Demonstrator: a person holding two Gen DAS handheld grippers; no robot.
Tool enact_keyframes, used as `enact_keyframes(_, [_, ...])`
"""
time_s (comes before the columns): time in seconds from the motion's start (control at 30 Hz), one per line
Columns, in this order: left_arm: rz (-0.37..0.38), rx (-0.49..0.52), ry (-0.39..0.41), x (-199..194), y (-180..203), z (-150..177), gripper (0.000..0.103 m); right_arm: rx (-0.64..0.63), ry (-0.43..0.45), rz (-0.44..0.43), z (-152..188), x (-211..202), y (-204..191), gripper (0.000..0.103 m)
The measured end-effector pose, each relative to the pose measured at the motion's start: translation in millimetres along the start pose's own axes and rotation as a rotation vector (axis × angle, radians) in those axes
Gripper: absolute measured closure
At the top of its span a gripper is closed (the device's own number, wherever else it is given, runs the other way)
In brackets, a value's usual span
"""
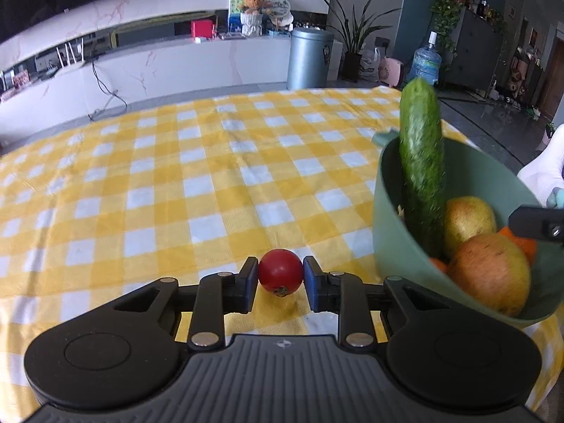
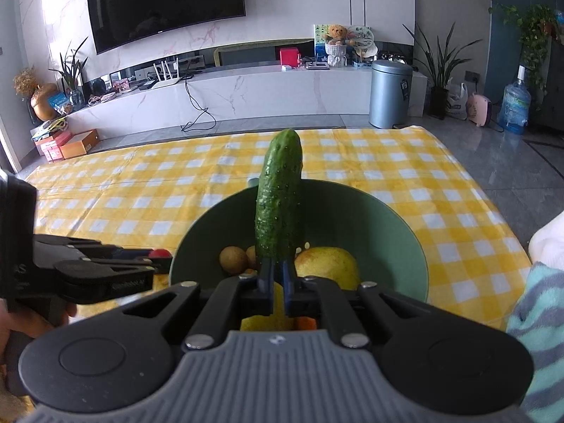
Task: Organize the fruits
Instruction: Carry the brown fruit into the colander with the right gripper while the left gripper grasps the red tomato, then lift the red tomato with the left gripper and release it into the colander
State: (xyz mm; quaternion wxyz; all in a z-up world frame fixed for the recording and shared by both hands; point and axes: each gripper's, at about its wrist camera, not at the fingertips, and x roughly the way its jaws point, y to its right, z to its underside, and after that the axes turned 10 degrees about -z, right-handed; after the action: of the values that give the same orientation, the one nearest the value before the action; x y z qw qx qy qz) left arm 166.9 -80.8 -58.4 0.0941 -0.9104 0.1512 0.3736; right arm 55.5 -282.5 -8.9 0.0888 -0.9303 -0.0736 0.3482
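Observation:
My left gripper (image 1: 281, 278) is shut on a small red tomato (image 1: 281, 270), just above the yellow checked tablecloth (image 1: 176, 183), left of the green bowl (image 1: 387, 211). My right gripper (image 2: 278, 282) is shut on the lower end of a green cucumber (image 2: 280, 194) and holds it upright over the green bowl (image 2: 398, 243). The cucumber also shows in the left wrist view (image 1: 421, 162). The bowl holds a yellow-green pear (image 2: 329, 266), a red-yellow apple (image 1: 490, 275), two small brown fruits (image 2: 233, 259) and orange carrot pieces (image 1: 521, 241). The left gripper shows at the left of the right wrist view (image 2: 160, 259).
The table's far edge meets grey floor with a metal bin (image 2: 391, 95), a white TV cabinet (image 2: 246, 91) and plants behind. A striped sleeve (image 2: 535, 317) is at the right. A water bottle (image 2: 514, 105) stands on the floor at the right.

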Motion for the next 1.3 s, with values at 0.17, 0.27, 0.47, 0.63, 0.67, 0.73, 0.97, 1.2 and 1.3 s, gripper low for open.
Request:
enact_keyframes(0.17, [0.026, 0.007, 0.054, -32.4, 5.5, -19.0, 0.072, 0.065, 0.005, -0.028, 0.7, -4.8, 10.9, 0.101])
enact_keyframes(0.27, [0.071, 0.002, 0.072, -47.4, 11.4, -32.1, 0.072, 0.116, 0.008, -0.045, 1.3, -8.3, 19.3, 0.101])
enact_keyframes(0.47, [0.198, 0.035, 0.041, -52.3, 35.2, -53.6, 0.072, 0.254, 0.014, -0.088, 4.4, -16.0, 42.5, 0.100])
enact_keyframes(0.63, [0.206, 0.058, -0.085, -26.9, 56.3, -64.6, 0.073, 0.365, 0.020, -0.119, 7.6, -22.0, 63.0, 0.099])
enact_keyframes(0.67, [0.211, 0.053, -0.111, -21.7, 58.4, -65.6, 0.073, 0.375, 0.020, -0.121, 8.2, -22.8, 65.2, 0.099])
enact_keyframes(0.73, [0.218, 0.058, -0.152, -11.1, 65.3, -69.3, 0.073, 0.386, 0.025, -0.126, 8.7, -24.2, 67.8, 0.098])
enact_keyframes(0.97, [0.195, 0.101, -0.247, 7.6, 85.2, -68.0, 0.073, 0.419, 0.025, -0.139, 7.9, -24.2, 74.8, 0.095])
enact_keyframes(1.2, [0.161, 0.093, -0.293, 20.1, 89.3, -64.5, 0.072, 0.435, 0.001, -0.150, 9.8, -19.8, 78.1, 0.094])
enact_keyframes(1.3, [0.156, 0.079, -0.302, 23.7, 88.8, -62.6, 0.072, 0.430, 0.000, -0.152, 9.1, -18.3, 78.3, 0.093])
